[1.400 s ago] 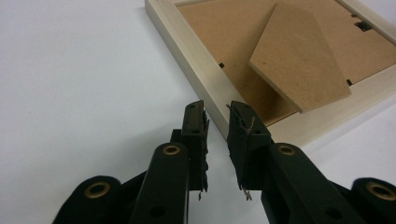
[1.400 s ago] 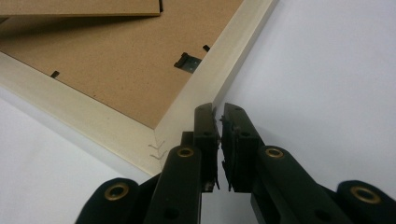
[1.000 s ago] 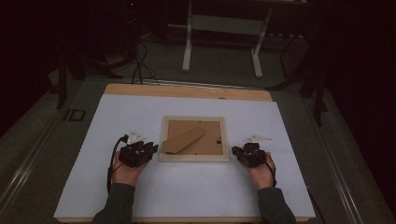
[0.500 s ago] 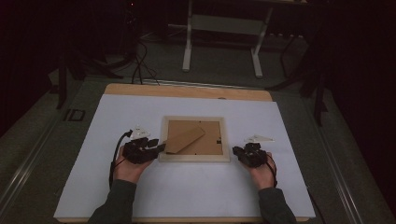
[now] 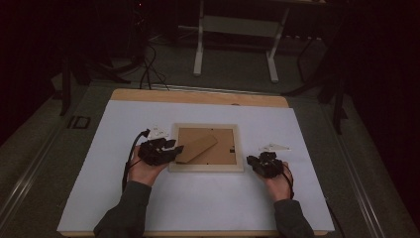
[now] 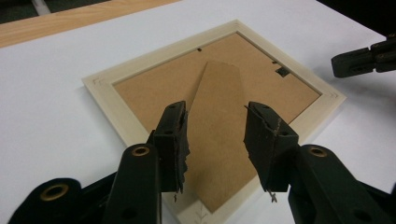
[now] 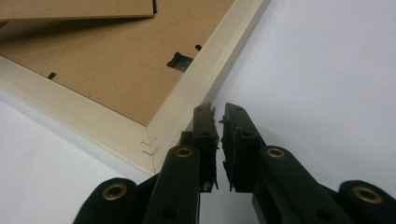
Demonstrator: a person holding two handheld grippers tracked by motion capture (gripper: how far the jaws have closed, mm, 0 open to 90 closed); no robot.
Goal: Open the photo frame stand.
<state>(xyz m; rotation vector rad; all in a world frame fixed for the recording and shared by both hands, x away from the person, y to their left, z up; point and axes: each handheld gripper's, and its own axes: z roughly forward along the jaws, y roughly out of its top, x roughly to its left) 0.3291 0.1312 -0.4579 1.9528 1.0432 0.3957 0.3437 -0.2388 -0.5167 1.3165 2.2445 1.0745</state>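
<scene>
Flanking one frame [image 5: 206, 147], two grippers

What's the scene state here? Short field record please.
surface: white sheet on a wooden table
object: picture frame, face down, brown backing up
stand: brown easel flap lying on the backing
left gripper: open, fingers either side of the flap's lower end
right gripper: fingers nearly together, holding nothing, beside the frame's corner
</scene>
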